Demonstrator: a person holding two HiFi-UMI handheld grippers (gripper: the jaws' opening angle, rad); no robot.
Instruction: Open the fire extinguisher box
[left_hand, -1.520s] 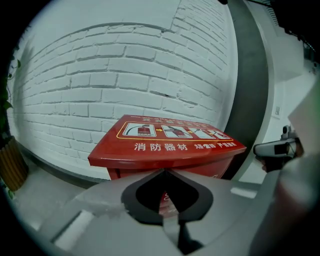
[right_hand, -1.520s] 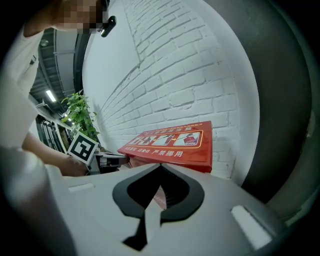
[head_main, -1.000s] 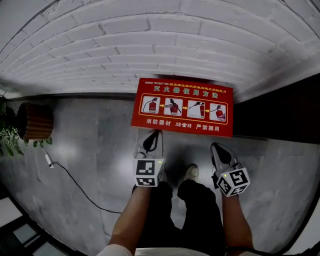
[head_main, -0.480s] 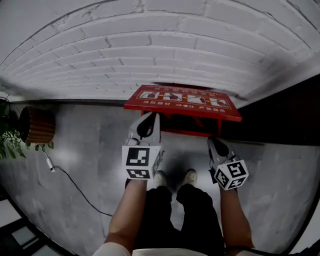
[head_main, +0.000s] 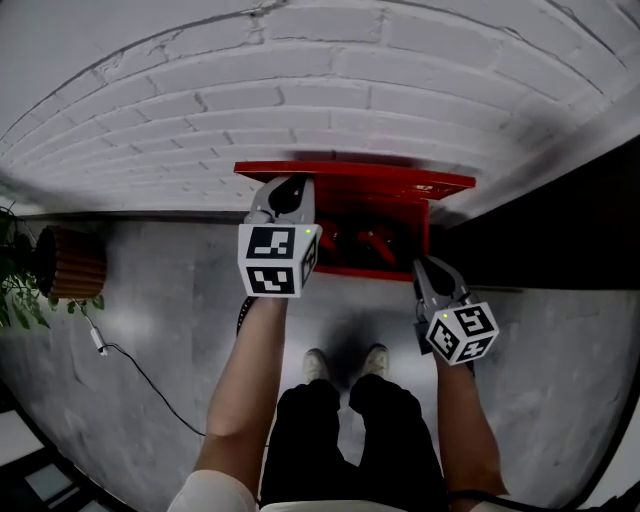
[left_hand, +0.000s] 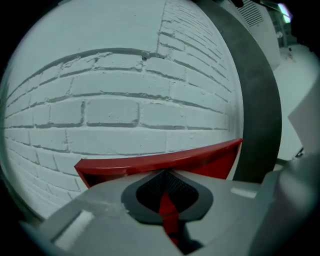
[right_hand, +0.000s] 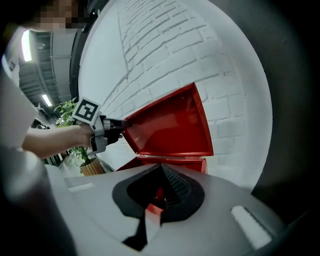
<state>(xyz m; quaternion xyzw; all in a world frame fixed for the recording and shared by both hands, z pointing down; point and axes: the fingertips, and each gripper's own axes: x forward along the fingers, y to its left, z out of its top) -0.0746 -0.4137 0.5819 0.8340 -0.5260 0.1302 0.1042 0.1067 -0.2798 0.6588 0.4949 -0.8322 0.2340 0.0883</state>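
The red fire extinguisher box (head_main: 420, 240) stands on the floor against a white brick wall. Its lid (head_main: 352, 179) is swung up, so I see it edge-on from the head view. Red extinguishers (head_main: 362, 240) lie inside. My left gripper (head_main: 283, 195) is shut on the lid's front edge near its left corner; the red lid (left_hand: 160, 162) runs across the left gripper view, and a red strip sits between the pads (left_hand: 150, 192). In the right gripper view the raised lid (right_hand: 170, 125) tilts over the box rim (right_hand: 172, 158). My right gripper (head_main: 430, 272) hangs shut by the box's front right corner.
A plant in a slatted wooden pot (head_main: 70, 262) stands at the left by the wall. A thin cable (head_main: 150, 375) trails over the grey floor. A dark wall panel (head_main: 560, 230) fills the right. The person's shoes (head_main: 345, 362) are just in front of the box.
The lid has swung from lying flat with its printed face up to standing raised. My left gripper rose with it; the right gripper shifted slightly up.
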